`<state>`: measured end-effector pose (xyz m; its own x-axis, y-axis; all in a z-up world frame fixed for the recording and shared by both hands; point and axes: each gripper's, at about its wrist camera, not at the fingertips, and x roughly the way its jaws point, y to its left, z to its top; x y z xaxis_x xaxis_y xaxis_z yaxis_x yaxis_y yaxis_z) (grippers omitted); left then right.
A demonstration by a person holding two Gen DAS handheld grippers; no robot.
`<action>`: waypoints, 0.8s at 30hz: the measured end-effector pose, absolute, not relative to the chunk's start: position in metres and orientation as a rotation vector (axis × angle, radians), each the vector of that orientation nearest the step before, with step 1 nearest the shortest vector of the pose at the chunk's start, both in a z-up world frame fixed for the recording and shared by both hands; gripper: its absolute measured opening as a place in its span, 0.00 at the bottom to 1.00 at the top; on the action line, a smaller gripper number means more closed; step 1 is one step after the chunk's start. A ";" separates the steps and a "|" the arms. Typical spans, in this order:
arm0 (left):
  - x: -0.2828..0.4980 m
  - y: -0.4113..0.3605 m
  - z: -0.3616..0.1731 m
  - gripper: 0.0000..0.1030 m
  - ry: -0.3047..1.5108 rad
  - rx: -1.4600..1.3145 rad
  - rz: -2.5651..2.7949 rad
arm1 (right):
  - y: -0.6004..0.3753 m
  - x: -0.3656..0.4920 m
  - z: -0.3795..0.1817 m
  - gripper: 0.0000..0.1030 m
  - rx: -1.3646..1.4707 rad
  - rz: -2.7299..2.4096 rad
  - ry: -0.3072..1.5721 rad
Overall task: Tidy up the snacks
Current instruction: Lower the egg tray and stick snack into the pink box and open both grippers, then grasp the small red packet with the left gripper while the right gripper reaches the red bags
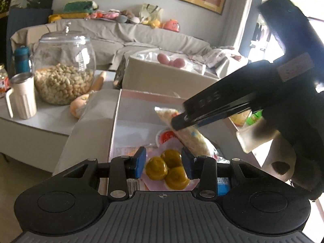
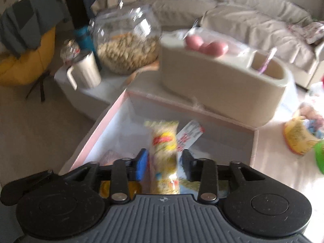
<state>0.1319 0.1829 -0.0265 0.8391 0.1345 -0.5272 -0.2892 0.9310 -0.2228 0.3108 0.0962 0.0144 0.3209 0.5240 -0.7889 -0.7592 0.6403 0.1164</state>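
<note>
Pink box (image 2: 105, 121) far half seemingly free; organizer (image 2: 212, 81) blocks behind.

Legible markings are few. The black finger of the right hand-held gripper (image 1: 182, 121), seen from the left wrist view, carries embossed characters, too faint to read with certainty. Print on the snack packets (image 2: 165, 158) is blurred and unreadable.

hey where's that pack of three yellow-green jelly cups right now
In the left wrist view, the jelly cup pack lies in the pink box, right between the left gripper fingers, just below the long noodle packet.
</note>
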 end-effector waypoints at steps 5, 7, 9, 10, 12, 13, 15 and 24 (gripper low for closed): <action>0.117 0.187 -0.010 0.41 0.445 -0.334 0.212 | 0.053 0.289 0.036 0.57 -0.253 0.828 0.775; 0.107 0.193 -0.002 0.41 0.386 -0.393 0.193 | 0.024 0.272 0.042 0.65 -0.232 0.833 0.724; 0.098 0.199 0.004 0.41 0.352 -0.446 0.179 | -0.005 0.253 0.041 0.67 -0.235 0.808 0.684; 0.095 0.200 0.007 0.41 0.348 -0.469 0.184 | -0.020 0.243 0.039 0.68 -0.243 0.789 0.669; 0.093 0.201 0.010 0.41 0.376 -0.500 0.219 | -0.048 0.225 0.028 0.68 -0.261 0.743 0.656; 0.091 0.198 0.011 0.41 0.387 -0.512 0.244 | -0.060 0.218 0.022 0.68 -0.269 0.722 0.659; 0.089 0.188 0.013 0.41 0.391 -0.507 0.223 | -0.084 0.207 0.006 0.68 -0.276 0.675 0.680; 0.106 0.069 -0.022 0.41 0.652 -0.241 -0.295 | -0.167 0.181 -0.045 0.69 -0.065 0.603 0.827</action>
